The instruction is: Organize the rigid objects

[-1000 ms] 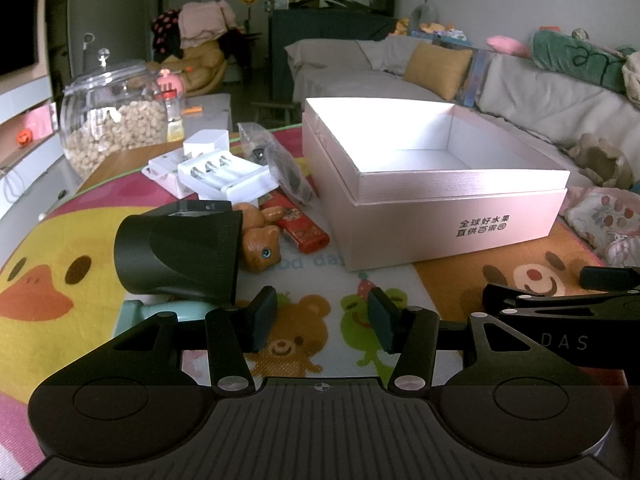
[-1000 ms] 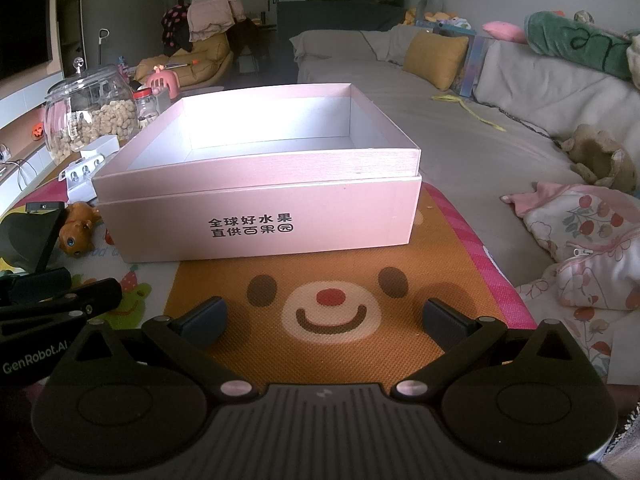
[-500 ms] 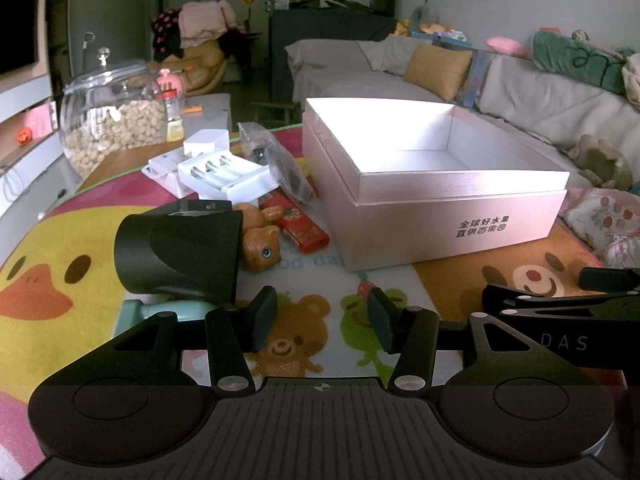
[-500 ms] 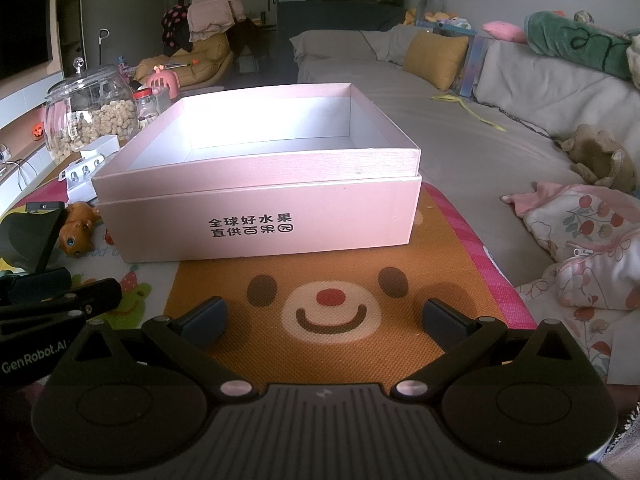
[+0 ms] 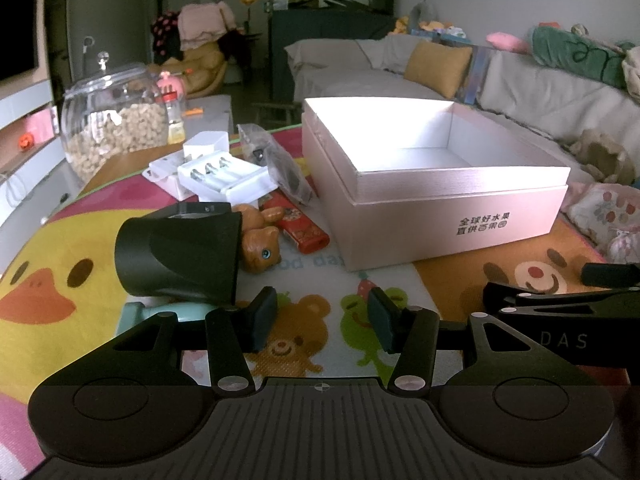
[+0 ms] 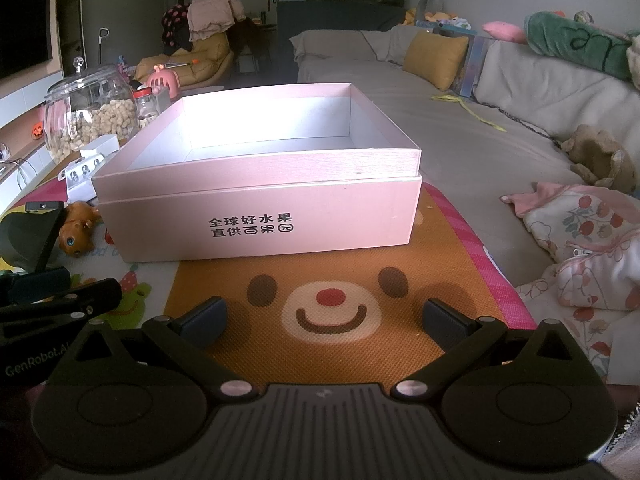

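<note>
An empty pink box (image 5: 452, 216) stands open on the cartoon mat; it also shows in the right wrist view (image 6: 256, 216). Left of it lie a black cone-shaped nozzle (image 5: 180, 256), an orange toy animal (image 5: 262, 246), a red packet (image 5: 300, 226), a white battery charger (image 5: 224, 178) and a clear bag (image 5: 280, 160). My left gripper (image 5: 322, 320) is open and empty, low over the mat just right of the nozzle. My right gripper (image 6: 322, 320) is wide open and empty, in front of the box.
A glass jar of nuts (image 5: 114, 120) stands at the back left. A teal object (image 5: 136, 314) lies under the nozzle. A sofa with cushions (image 6: 436, 60) and a pink patterned cloth (image 6: 580, 240) lie to the right. The right gripper's side shows in the left wrist view (image 5: 560, 312).
</note>
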`<state>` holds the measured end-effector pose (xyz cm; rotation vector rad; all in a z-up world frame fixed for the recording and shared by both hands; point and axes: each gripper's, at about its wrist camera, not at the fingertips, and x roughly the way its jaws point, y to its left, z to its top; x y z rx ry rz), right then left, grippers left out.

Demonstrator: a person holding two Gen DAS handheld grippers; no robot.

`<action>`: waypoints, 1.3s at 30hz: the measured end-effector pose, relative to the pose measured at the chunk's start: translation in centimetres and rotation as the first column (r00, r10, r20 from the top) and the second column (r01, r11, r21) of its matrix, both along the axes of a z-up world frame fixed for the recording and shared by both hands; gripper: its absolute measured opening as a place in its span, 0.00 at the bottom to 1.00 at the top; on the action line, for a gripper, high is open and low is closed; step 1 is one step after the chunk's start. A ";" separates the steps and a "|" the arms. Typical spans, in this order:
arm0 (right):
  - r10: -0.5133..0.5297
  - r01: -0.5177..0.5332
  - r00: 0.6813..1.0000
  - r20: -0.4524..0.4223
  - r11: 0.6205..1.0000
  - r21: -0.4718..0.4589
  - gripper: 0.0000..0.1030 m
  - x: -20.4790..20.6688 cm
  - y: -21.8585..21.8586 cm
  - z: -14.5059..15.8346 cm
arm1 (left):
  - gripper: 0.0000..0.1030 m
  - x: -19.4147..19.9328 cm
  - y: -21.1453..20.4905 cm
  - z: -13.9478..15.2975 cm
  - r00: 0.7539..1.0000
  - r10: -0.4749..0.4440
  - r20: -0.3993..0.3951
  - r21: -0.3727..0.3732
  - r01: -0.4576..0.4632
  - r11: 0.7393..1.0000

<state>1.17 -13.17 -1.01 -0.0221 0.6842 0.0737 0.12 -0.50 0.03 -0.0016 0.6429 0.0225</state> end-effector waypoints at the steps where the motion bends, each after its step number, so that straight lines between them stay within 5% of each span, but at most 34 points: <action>1: 0.000 0.000 1.000 0.000 1.000 0.000 1.00 0.0 0.0 0.0 | 0.54 0.0 0.0 0.0 1.000 0.000 0.000 -0.001 0.000 1.000; 14: 0.000 0.000 1.000 -0.001 1.000 0.002 1.00 0.0 0.0 0.0 | 0.53 -0.2 0.0 0.0 1.000 0.000 0.001 -0.009 0.000 1.000; 19: 0.058 -0.058 0.997 -0.046 0.998 0.012 1.00 0.3 -0.5 0.4 | 0.49 -2.0 1.1 0.3 1.000 -0.014 0.020 -0.068 0.015 0.998; 23: 0.096 -0.097 0.992 -0.080 0.995 -0.005 1.00 0.3 -0.4 0.6 | 0.51 -5.5 2.5 1.6 0.994 -0.006 0.112 -0.016 0.008 1.000; 26: 0.100 -0.101 0.991 -0.089 0.995 -0.008 1.00 0.4 -0.3 0.6 | 0.50 -6.7 4.9 3.7 0.971 0.092 0.221 0.032 -0.101 0.994; 29: 0.099 -0.100 0.991 -0.089 0.995 -0.007 1.00 0.4 -0.3 0.6 | 0.49 -4.8 9.2 5.1 0.969 0.175 0.176 -0.117 -0.155 0.981; 31: 0.102 -0.103 0.991 -0.090 0.995 -0.003 1.00 0.3 -0.4 0.6 | 0.49 -3.1 12.4 5.1 0.975 0.200 0.102 -0.292 -0.162 0.942; 33: 0.107 -0.108 0.990 -0.093 0.994 -0.001 1.00 0.3 -0.5 0.6 | 0.49 -1.9 14.2 4.7 0.982 0.179 0.055 -0.370 -0.147 0.917; 35: 0.114 -0.114 0.989 -0.097 0.993 0.001 1.00 0.4 -0.6 0.6 | 0.49 -1.9 14.8 4.2 0.988 0.149 0.038 -0.378 -0.124 0.917; 39: 0.124 -0.125 0.987 -0.100 0.992 -0.002 1.00 0.4 -0.7 0.6 | 0.49 -3.6 13.3 3.2 0.999 0.033 0.032 -0.266 -0.023 0.964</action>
